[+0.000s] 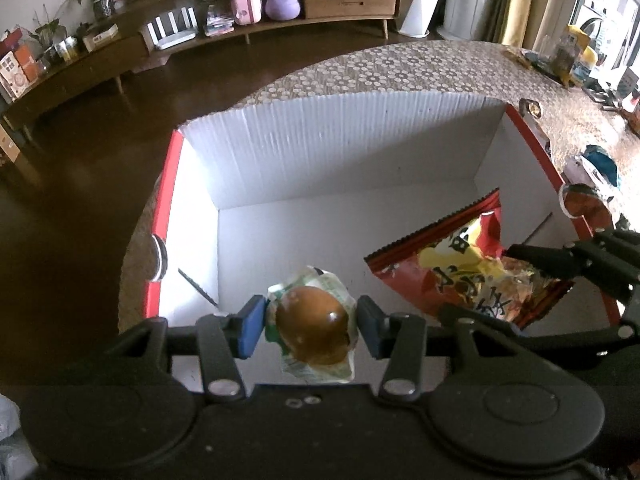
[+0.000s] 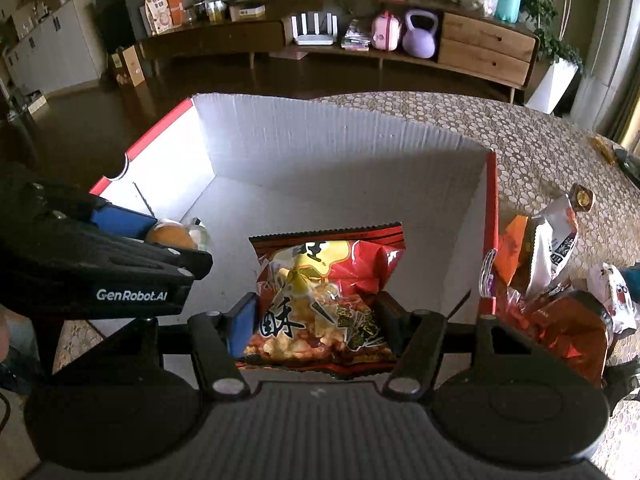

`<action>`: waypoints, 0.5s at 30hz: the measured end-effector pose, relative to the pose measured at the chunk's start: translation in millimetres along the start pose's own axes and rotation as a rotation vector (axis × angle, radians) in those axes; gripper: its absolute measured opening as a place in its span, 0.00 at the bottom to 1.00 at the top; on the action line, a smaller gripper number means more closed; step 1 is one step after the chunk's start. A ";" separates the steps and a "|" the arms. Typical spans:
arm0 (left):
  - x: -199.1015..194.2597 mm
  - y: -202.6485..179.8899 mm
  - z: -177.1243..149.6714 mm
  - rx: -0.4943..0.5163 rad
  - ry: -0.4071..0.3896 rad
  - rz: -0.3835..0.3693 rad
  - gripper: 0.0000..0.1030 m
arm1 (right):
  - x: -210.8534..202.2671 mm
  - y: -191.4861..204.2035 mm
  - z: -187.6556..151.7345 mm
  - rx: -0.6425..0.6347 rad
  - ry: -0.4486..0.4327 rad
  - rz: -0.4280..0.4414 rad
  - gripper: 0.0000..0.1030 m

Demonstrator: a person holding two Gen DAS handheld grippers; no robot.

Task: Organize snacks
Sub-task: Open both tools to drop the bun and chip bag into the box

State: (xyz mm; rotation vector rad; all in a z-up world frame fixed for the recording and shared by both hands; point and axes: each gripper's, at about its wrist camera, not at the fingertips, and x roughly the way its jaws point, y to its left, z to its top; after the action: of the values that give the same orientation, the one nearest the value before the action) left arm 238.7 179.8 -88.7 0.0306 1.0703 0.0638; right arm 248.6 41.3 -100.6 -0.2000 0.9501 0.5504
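Observation:
A white cardboard box with red outer sides (image 1: 320, 152) (image 2: 320, 148) stands open on the table. My left gripper (image 1: 311, 328) is shut on a wrapped brown bun (image 1: 312, 330) and holds it over the box's near left part; the bun also shows in the right wrist view (image 2: 172, 236). My right gripper (image 2: 316, 324) is shut on a red and yellow snack bag (image 2: 324, 296) and holds it over the box's near right part. The bag and right gripper show in the left wrist view (image 1: 460, 264) at the right.
Several loose snack packets (image 2: 556, 280) lie on the patterned tablecloth (image 2: 540, 148) right of the box. A small round item (image 2: 582, 198) lies further back. A long wooden sideboard (image 2: 360, 36) stands across the dark floor.

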 end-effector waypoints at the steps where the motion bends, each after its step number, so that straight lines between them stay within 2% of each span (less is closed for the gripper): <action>1: 0.5 0.4 -0.7 -0.004 0.001 -0.002 0.48 | -0.4 0.0 -0.2 0.002 0.000 0.003 0.61; 6: -0.7 2.0 -5.9 -0.019 -0.006 -0.002 0.55 | -2.2 0.7 -2.6 0.000 -0.005 0.008 0.62; 7: -2.3 1.7 -6.9 -0.019 -0.014 -0.002 0.59 | -3.0 0.6 -3.5 -0.001 -0.006 0.007 0.62; 8: -4.5 0.6 -6.2 -0.019 -0.024 0.001 0.68 | -4.6 0.2 -4.1 0.000 -0.007 0.011 0.62; 12: -15.6 1.9 -6.8 -0.028 -0.067 0.014 0.80 | -12.0 -0.7 -4.6 0.002 -0.027 0.003 0.63; 15: -25.8 2.0 -7.5 -0.040 -0.093 0.005 0.83 | -21.4 -3.0 -6.0 0.010 -0.047 0.010 0.68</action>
State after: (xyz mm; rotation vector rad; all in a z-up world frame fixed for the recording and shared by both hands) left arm 219.7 180.0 -69.6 0.0005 0.9753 0.0879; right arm 236.1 28.8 -86.8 -0.1731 0.9087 0.5568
